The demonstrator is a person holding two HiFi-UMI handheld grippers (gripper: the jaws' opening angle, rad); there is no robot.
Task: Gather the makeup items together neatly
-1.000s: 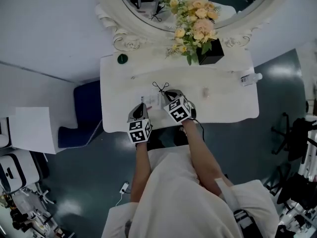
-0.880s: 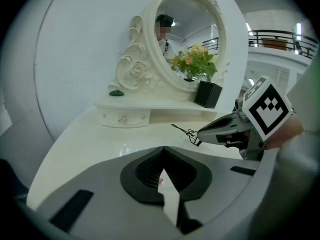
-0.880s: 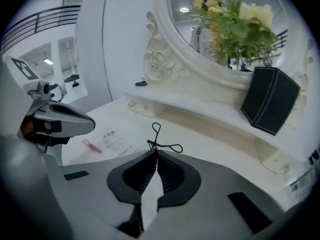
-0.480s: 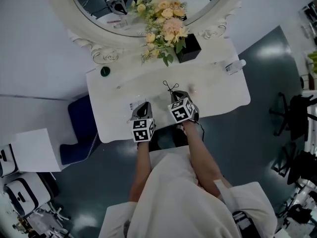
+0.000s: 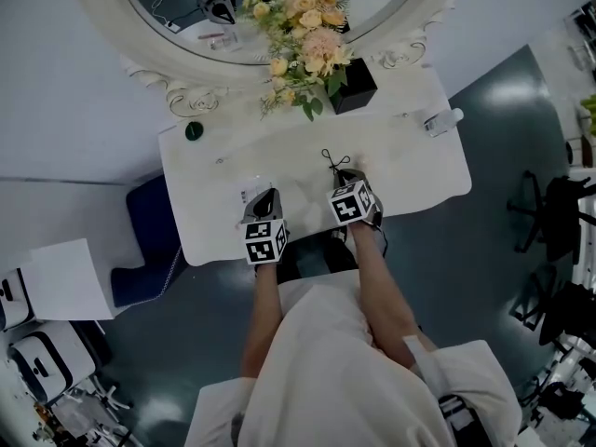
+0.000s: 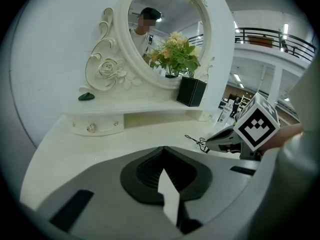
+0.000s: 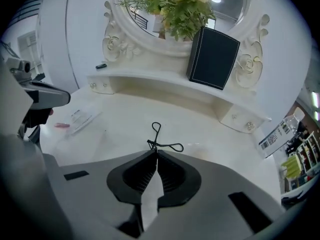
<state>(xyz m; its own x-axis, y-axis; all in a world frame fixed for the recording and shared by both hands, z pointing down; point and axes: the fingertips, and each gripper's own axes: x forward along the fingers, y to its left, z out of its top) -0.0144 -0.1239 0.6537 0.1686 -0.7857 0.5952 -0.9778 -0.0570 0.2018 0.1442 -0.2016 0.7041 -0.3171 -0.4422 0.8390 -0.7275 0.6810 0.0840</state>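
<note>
On the white vanity table (image 5: 419, 170) my right gripper (image 5: 343, 171) is shut on a thin black eyelash curler (image 5: 330, 161). In the right gripper view its wire loops (image 7: 159, 140) stick out just past the gripper's (image 7: 156, 153) closed tips. My left gripper (image 5: 266, 195) hangs near the front left edge, shut with nothing in it (image 6: 163, 150). A clear packet (image 7: 79, 118) holding a small pink item lies flat just ahead of the left gripper, and the head view shows this packet (image 5: 250, 194) too. The left gripper view catches the right gripper (image 6: 224, 138) and the curler (image 6: 196, 141).
A black box of flowers (image 5: 354, 87) stands on the raised back shelf under the oval mirror (image 5: 279, 7). A small green object (image 5: 194, 130) sits on the shelf's left end, a clear bottle (image 5: 440, 120) on the right. Two drawers with knobs (image 7: 246, 126) sit under the shelf.
My right gripper has carried the eyelash curler to the right, away from the packet and the left gripper. The left gripper has stayed near the front edge. The head view has shifted.
</note>
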